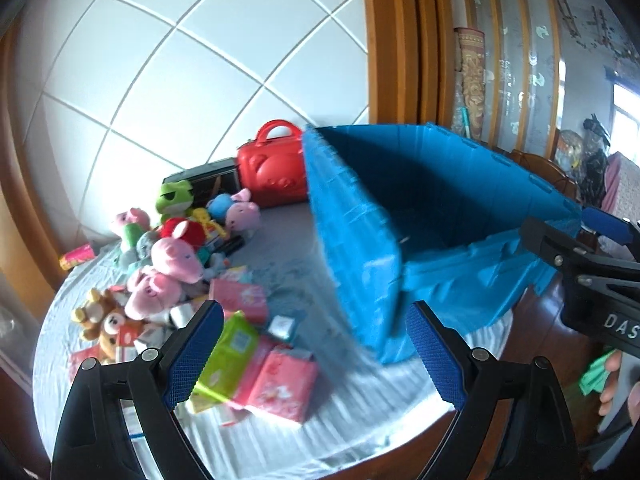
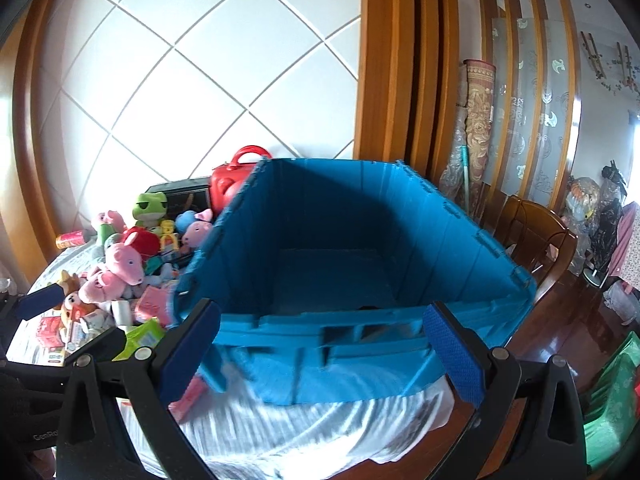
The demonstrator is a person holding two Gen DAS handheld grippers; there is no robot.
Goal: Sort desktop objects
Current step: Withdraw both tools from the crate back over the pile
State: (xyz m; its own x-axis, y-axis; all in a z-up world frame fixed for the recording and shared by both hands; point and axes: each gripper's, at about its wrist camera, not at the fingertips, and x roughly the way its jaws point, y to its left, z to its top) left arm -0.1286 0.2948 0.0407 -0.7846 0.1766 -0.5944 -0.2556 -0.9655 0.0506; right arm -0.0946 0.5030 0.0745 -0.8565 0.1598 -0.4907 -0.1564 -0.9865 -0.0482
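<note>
Blue crate (image 2: 360,248) hides most of the red case (image 2: 232,178) behind it.

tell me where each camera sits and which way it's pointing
Left wrist view: sits on the left gripper, looking forward and down over the pile of plush toys and packets on the cloth-covered table; its open blue-padded fingers show, plus the right gripper and some fingers at the right edge.
Right wrist view: sits on the right gripper, facing into the open blue plastic crate; its open fingers show, the left gripper at the left edge.
Shared: crate, toy pile, red plastic bear-face case, white tiled wall.
</note>
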